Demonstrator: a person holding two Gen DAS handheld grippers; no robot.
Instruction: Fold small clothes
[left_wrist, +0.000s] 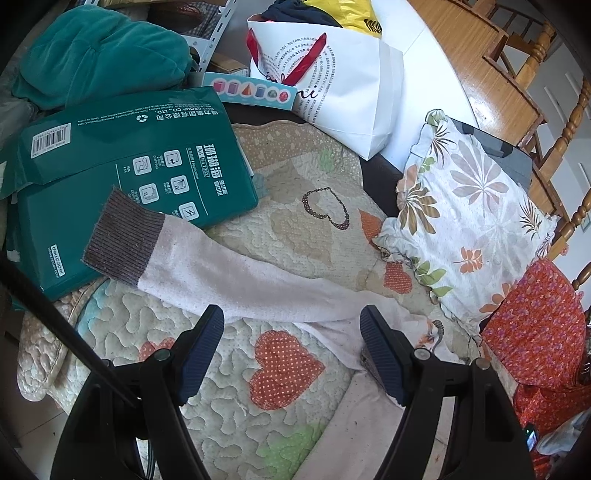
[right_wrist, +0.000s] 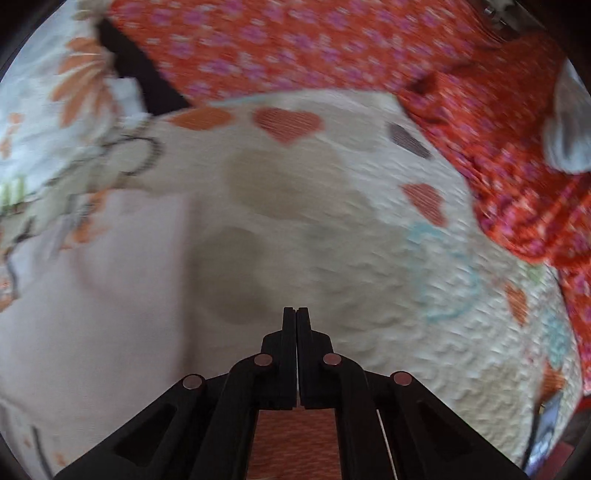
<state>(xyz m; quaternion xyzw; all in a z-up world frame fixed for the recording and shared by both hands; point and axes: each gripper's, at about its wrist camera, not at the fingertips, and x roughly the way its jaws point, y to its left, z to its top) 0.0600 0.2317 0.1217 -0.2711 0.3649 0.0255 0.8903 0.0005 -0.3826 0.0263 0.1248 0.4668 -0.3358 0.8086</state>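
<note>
A quilted cover (left_wrist: 295, 236) with orange polka-dot hearts, green patches and a bead-outlined heart spreads across the middle. On its left edge lies a green pack of A4 paper (left_wrist: 129, 177), barcode at its far corner, and beyond that sits a heap of teal plush fabric (left_wrist: 96, 55). A white paper bag (left_wrist: 347, 92) with red ribbon handles and printed text stands at the top, a yellow bag (left_wrist: 354, 14) poking out behind it and a pale blue box with coloured shapes (left_wrist: 251, 90) leaning against its front. To the right rests a leaf-print pillow (left_wrist: 465, 206), with red floral cloth (left_wrist: 532, 325) just below it. Wooden chairs (left_wrist: 532, 74) stand along the far right.
</note>
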